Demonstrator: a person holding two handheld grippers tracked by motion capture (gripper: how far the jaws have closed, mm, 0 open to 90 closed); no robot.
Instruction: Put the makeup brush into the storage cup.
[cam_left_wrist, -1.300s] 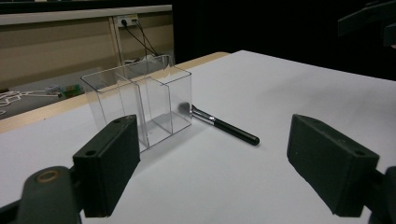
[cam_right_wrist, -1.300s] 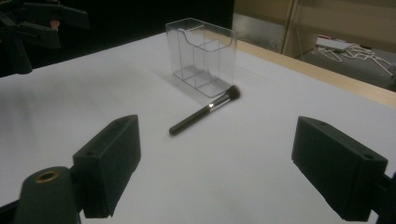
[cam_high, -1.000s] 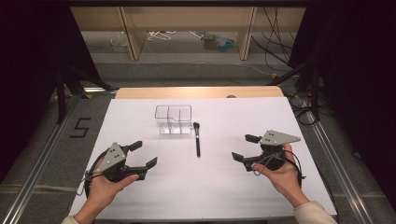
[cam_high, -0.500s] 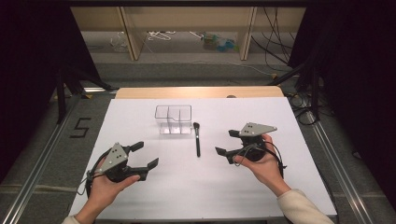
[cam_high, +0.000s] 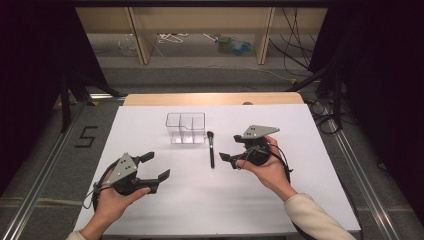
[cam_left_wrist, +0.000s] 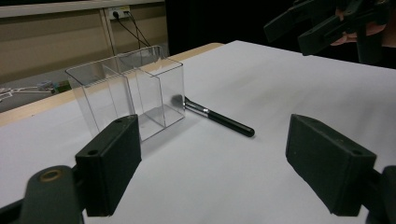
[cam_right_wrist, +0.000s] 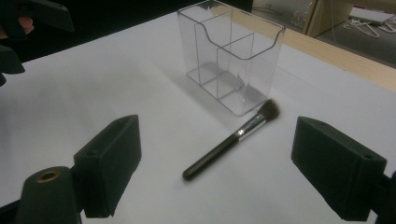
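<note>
Tabletop (cam_high: 300, 200) in white filled the middle of the high view. Your left gripper (cam_high: 150, 172) sat lower left, jaws apart and empty; your right gripper (cam_high: 231, 150), centre right, was likewise spread. Clear organizer (cam_high: 185, 128) stood upper centre, the makeup brush (cam_high: 211, 149) lying just right of it. A low approach could roll the round handle away.

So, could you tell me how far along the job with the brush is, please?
Nothing looks done: the makeup brush lies flat on the table beside the empty clear organizer. In hand: the right tool, open, is near the brush handle. Left: gripping and moving it. The left tool is open, idle.
</note>
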